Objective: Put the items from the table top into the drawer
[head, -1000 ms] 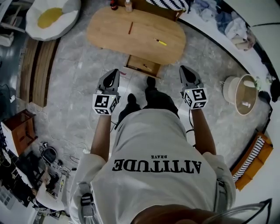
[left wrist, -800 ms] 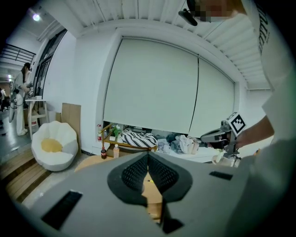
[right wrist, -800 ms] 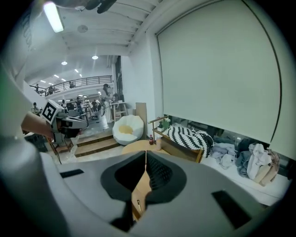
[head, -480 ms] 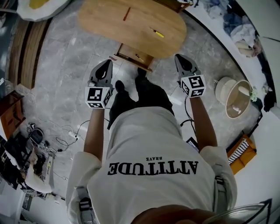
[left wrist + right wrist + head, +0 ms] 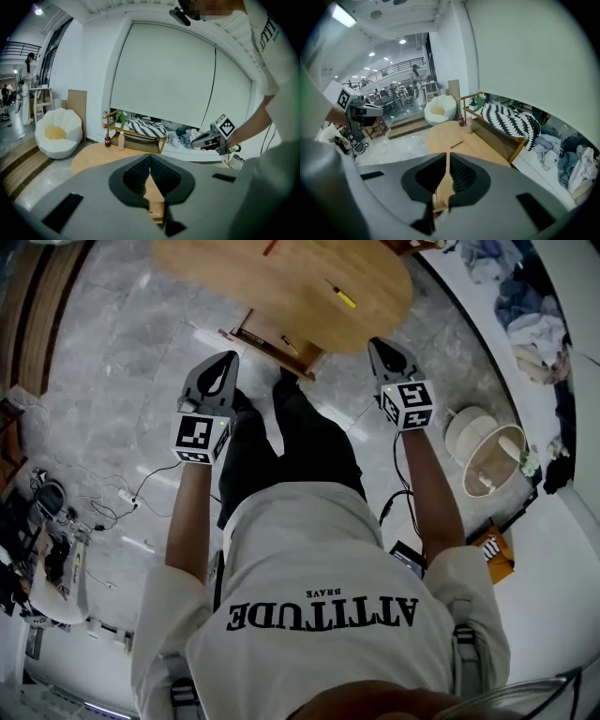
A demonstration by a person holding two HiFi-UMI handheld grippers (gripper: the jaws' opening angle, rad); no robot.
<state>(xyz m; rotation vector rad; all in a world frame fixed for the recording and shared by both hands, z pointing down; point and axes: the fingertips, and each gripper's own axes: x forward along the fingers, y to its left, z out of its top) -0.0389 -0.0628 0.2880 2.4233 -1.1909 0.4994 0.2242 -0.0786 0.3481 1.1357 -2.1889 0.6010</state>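
Observation:
An oval wooden table (image 5: pixel 281 282) holds a yellow pen (image 5: pixel 344 298) and a red pencil (image 5: pixel 270 247), which also shows as a thin stick (image 5: pixel 456 144) in the right gripper view. Under the table's near edge a wooden drawer (image 5: pixel 269 335) stands pulled out. My left gripper (image 5: pixel 231 356) is shut and empty, hovering left of the drawer over the floor. My right gripper (image 5: pixel 378 343) hangs by the table's near right edge. Its jaws have just been opening to a narrow slit, and nothing is between them. Between each gripper's jaws, part of the drawer (image 5: pixel 157 211) (image 5: pixel 438 204) shows below.
A low shelf (image 5: pixel 136 136) with a striped cushion and two bottles (image 5: pixel 121 139) stands behind the table. A white beanbag chair (image 5: pixel 56 136) sits to the left. A round white stool (image 5: pixel 483 451) and cables (image 5: pixel 122 498) lie on the stone floor. The person's legs stand before the drawer.
The person has stepped nearer to the table, which has slid up the head view. Both grippers have sunk and now reach the table's near edge beside the drawer.

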